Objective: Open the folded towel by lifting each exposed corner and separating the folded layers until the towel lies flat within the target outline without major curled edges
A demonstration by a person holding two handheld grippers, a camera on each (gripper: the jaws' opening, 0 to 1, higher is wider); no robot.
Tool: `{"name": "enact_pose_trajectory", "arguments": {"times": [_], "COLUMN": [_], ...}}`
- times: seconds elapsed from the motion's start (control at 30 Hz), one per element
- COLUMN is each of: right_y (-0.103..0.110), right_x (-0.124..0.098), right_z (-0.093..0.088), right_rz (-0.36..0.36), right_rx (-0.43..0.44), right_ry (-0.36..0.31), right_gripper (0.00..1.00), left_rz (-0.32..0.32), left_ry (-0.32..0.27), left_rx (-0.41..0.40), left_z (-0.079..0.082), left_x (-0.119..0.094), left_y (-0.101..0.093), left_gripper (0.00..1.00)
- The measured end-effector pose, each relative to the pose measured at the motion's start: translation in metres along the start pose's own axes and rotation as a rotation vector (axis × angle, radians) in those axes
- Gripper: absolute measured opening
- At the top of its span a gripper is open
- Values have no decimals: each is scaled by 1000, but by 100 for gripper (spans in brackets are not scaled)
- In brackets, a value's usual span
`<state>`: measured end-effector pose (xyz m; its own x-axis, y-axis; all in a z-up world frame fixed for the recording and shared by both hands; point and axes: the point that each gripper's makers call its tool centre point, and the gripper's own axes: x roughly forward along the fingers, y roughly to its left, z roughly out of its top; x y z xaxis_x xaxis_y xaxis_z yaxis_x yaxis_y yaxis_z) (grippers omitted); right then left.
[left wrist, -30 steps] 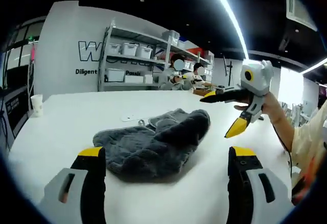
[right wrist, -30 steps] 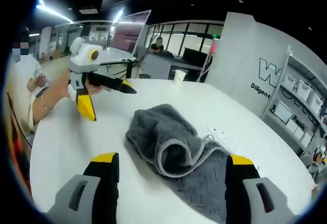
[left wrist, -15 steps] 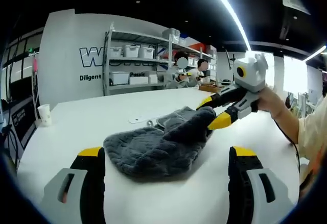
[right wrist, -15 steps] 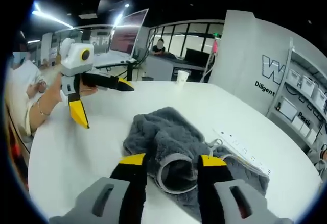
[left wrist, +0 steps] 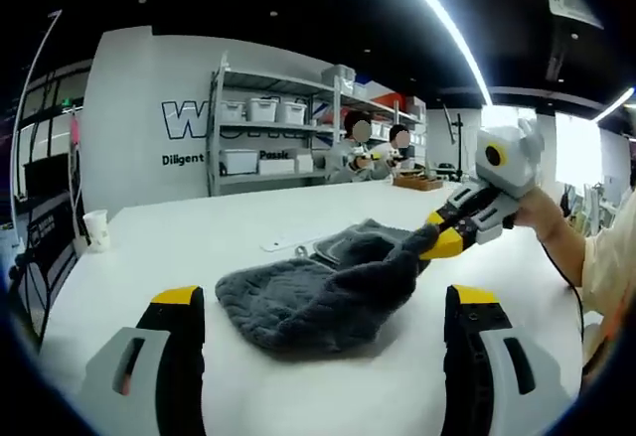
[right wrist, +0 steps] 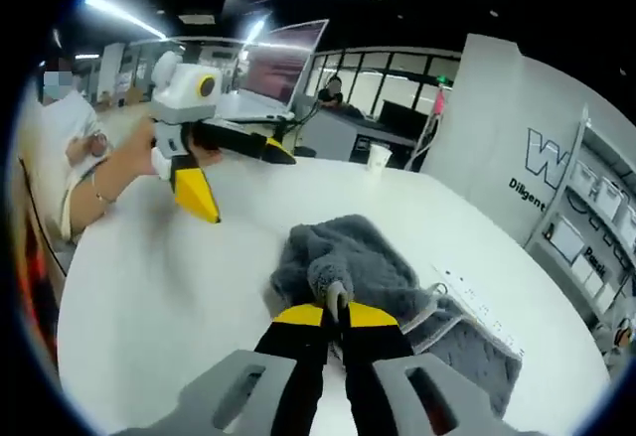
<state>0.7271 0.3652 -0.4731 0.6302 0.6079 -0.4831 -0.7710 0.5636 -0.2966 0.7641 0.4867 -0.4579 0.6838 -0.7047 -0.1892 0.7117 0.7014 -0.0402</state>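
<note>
Lying bunched on the white table (left wrist: pixel 149 247), the grey towel (left wrist: pixel 318 292) sits at the middle. The right gripper (right wrist: pixel 336 314) pinches its rolled edge at 6 o'clock. The left gripper (right wrist: pixel 234 173) is spread wide, holding nothing.

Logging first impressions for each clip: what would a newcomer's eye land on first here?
A rumpled grey towel in the middle of a white table, pinched at one edge by the shut right gripper. The left gripper hangs open above the table beyond the towel, held in a person's hand.
</note>
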Motion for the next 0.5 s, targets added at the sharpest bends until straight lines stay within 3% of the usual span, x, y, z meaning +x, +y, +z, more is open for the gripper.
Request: {"name": "enact_pose_trajectory", "arguments": {"times": [0.13, 0.5], "right_y": [21, 72], "right_x": [-7, -17], "right_z": [3, 7], "right_rz": [3, 45], "right_rx": [-105, -209], "right_ry": [32, 48], "right_gripper": [0, 0], "left_rz": [18, 30], "left_ry": [0, 1], "left_rx": [-17, -35], "left_z": [-3, -6], "left_x": [-2, -2], "left_y": [8, 12], "left_gripper": [99, 99]}}
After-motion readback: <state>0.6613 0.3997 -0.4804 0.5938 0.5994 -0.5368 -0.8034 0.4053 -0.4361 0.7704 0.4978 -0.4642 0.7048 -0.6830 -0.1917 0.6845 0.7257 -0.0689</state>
